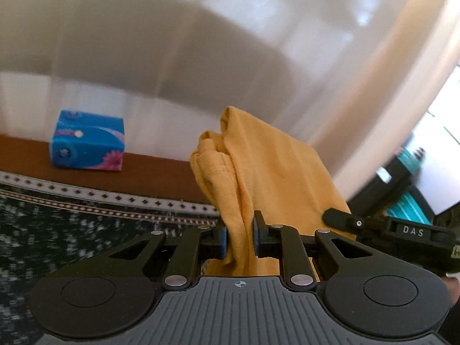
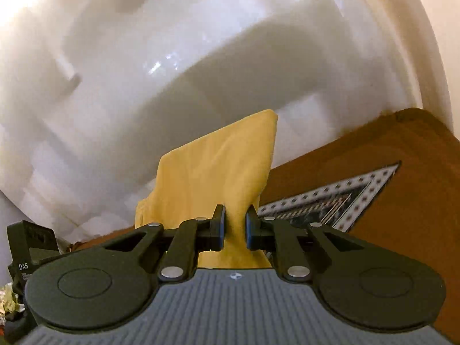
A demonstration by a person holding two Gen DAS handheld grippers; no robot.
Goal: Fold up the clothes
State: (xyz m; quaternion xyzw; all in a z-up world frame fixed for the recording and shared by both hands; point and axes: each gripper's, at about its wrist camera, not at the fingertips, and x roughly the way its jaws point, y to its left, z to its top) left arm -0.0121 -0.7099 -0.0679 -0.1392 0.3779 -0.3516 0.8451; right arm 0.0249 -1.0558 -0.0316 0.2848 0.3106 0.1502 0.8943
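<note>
Hand-held gripper left point(image 1: 239, 237) and right point(image 2: 235, 228) each clamp the cloth point(image 1: 273, 169), which rises toward twelve o'clock; neither hand is nearer.

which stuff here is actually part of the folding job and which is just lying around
Part of the job:
- yellow garment, lifted
- left gripper, shut on it
- right gripper, shut on it

Lying about:
- blue tissue box by the wall
- patterned rug
</note>
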